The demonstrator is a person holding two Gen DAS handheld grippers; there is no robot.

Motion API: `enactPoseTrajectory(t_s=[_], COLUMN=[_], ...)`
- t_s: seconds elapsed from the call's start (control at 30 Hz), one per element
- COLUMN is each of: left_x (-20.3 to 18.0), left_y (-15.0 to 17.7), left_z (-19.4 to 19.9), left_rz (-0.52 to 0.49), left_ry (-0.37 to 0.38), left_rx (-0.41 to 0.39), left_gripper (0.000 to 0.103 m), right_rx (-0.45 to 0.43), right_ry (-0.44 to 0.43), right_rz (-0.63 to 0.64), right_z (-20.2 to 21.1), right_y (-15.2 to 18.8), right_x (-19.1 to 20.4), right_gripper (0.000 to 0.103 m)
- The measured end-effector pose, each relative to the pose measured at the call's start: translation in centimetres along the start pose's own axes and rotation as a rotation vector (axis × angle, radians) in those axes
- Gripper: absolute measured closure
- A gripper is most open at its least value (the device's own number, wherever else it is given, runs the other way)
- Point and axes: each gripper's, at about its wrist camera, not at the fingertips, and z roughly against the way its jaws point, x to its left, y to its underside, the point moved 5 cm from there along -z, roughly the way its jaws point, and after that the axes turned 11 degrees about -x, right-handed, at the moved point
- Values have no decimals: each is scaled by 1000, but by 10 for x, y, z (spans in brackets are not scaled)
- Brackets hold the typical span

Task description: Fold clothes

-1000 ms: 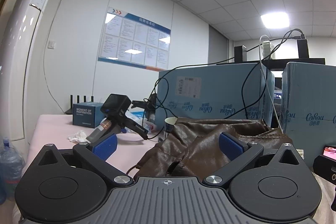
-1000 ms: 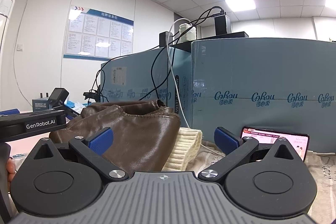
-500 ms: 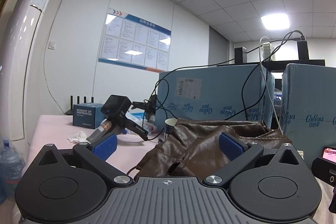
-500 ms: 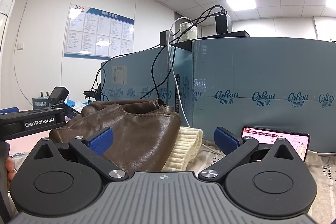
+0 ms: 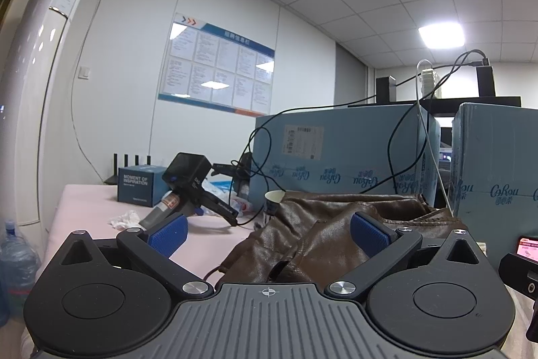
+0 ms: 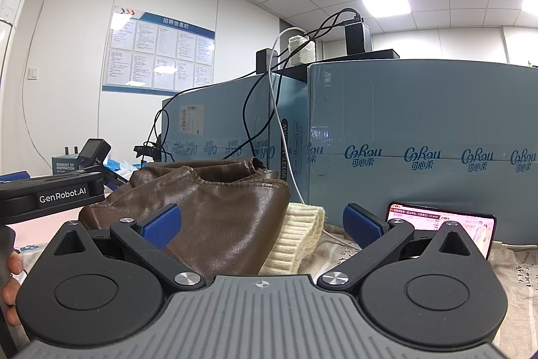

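A crumpled brown leather jacket [image 5: 322, 231] lies on the table ahead of my left gripper [image 5: 267, 232], which is open and empty, its blue pads apart. In the right wrist view the same jacket [image 6: 215, 211] sits in a heap, with a cream knitted garment [image 6: 299, 234] beside it on a light printed cloth [image 6: 514, 271]. My right gripper [image 6: 262, 224] is open and empty, just short of the jacket and knit. The left gripper's body [image 6: 50, 194] shows at the left edge.
Blue cardboard boxes [image 6: 420, 137] with cables stand close behind the clothes. A lit phone [image 6: 440, 224] leans at the right box. A paper cup [image 5: 274, 204], another gripper device [image 5: 198, 187], a small blue box [image 5: 139, 185] and tissue lie on the pink table [image 5: 84, 204].
Almost nothing. The right gripper's body has slipped slightly right in the left wrist view; both grippers stay open and the clothes lie still.
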Motion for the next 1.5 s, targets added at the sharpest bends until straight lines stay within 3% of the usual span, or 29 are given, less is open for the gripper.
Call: enactPoseTrajectory(t_s=[1.5], left_x=[-3], left_y=[1], left_z=[0], left_rz=[-14], left_ry=[5], left_rx=[12], left_gripper=[0], right_rx=[6], right_ry=[-6], right_rz=[3], right_z=[0], right_y=[1], right_x=[1], right_gripper=[0])
